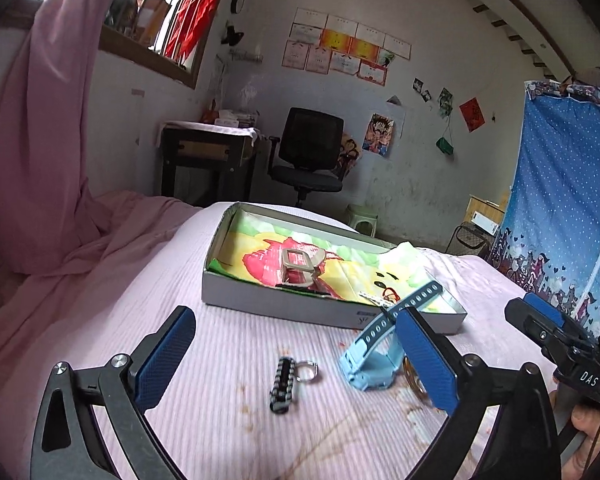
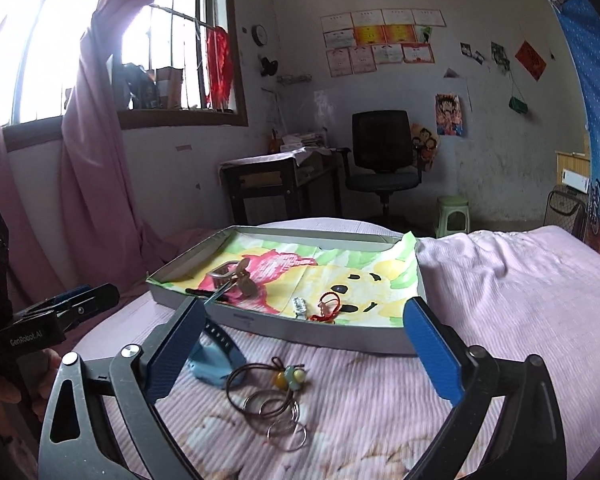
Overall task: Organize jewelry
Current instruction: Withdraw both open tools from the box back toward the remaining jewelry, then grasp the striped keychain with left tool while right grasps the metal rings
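Between picks, both grippers wide and empty.
My left gripper (image 1: 296, 360) frames the keychain (image 1: 285, 378); my right gripper (image 2: 304, 352) frames the rings (image 2: 276, 412). The box (image 2: 328, 340) sits at 12 o'clock: I judge closing on one comes next.

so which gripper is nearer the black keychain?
Left. The keychain lies on the bed between the open left gripper fingers; the right gripper is off to its right.

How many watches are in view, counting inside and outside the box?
2. A silver-banded watch lies inside the box on its left side. A light blue watch lies on the bed in front of the box. Others may be hidden.
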{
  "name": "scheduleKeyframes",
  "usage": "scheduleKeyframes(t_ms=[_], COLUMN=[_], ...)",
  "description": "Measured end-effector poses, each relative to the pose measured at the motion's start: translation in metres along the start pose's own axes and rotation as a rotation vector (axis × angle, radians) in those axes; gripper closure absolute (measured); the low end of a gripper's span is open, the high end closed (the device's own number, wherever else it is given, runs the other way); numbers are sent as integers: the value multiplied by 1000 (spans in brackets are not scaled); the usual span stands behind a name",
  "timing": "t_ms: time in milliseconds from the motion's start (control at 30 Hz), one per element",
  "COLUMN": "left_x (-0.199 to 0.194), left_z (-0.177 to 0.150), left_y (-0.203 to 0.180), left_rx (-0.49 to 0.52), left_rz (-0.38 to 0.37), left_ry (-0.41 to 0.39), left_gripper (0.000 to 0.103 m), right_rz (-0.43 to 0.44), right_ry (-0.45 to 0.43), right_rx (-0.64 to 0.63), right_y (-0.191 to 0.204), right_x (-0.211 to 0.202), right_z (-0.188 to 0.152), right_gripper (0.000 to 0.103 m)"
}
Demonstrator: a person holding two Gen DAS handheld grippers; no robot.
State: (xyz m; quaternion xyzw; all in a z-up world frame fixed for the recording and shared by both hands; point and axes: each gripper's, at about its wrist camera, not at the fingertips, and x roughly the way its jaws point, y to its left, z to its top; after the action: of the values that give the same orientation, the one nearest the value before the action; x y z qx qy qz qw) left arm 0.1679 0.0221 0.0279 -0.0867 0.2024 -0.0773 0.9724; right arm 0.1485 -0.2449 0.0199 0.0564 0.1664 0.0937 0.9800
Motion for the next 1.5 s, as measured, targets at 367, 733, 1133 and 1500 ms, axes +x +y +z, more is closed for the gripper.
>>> scheduleKeyframes(t_ms=[367, 733, 1133, 1500], left_x=[-15, -1, 18, 38], left_z=[-15, -31, -38, -34], left_y=[0, 10, 12, 12], left_rx=[43, 55, 44, 37], left_rz=[21, 38, 25, -17], left_ry=[25, 137, 233, 285], left_gripper=[1, 1, 1, 17], right_rz=[-29, -37, -14, 21], right_ry=[62, 178, 340, 421], right_rx=[-83, -58, -34, -9], right_y=[9, -1, -2, -4], right_x=[-21, -16, 13, 32], right_z=[-18, -36, -56, -65], right_gripper=[3, 3, 3, 5])
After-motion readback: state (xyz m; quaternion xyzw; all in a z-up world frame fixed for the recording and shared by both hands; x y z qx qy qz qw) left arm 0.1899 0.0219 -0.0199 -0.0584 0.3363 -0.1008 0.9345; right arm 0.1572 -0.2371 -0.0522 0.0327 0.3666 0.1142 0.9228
